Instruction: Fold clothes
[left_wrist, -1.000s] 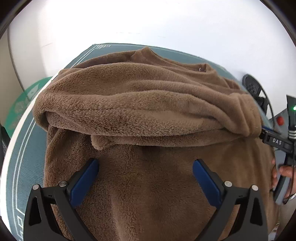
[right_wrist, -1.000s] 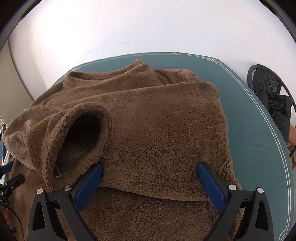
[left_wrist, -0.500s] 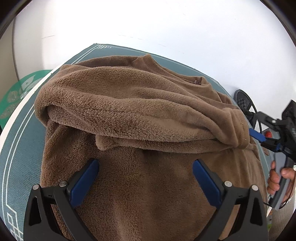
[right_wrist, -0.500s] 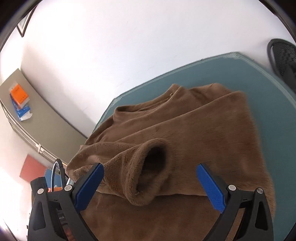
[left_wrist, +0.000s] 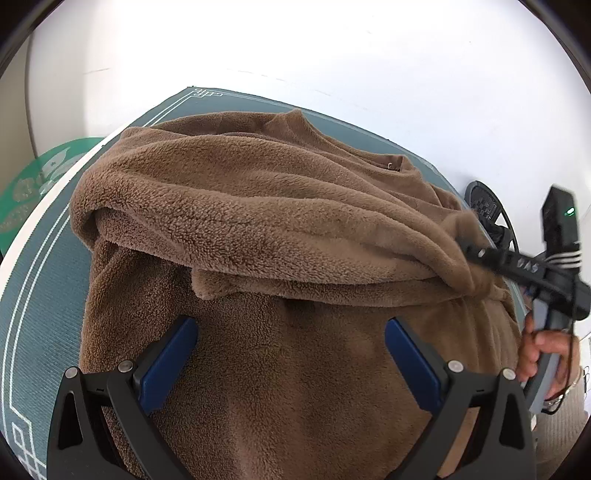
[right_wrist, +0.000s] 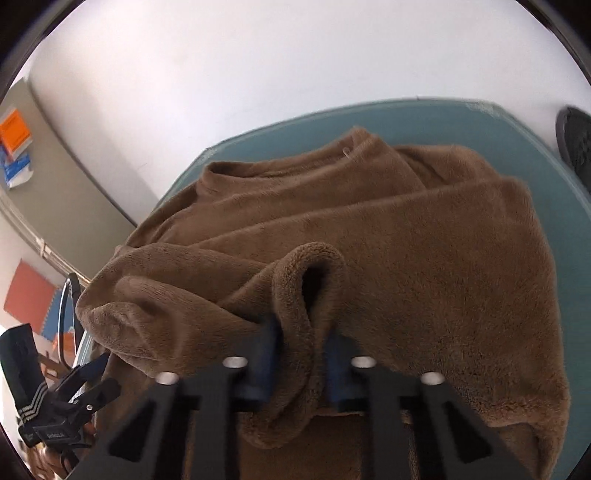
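Between right tongs (right_wrist: 301, 354), fleece cuff (right_wrist: 310, 273), left tongs (left_wrist: 290, 363) wide

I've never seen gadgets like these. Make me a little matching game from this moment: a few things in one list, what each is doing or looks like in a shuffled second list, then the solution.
Things
1. left gripper
2. right gripper
3. brown fleece sweater
4. table mat

Descriptions
A. teal, with a thin pale border line
B. shut, pinching the sleeve cuff
C. open, blue pads spread above the fabric
D. spread on the table, one sleeve folded across the body

Pairs: 1-C, 2-B, 3-D, 4-A
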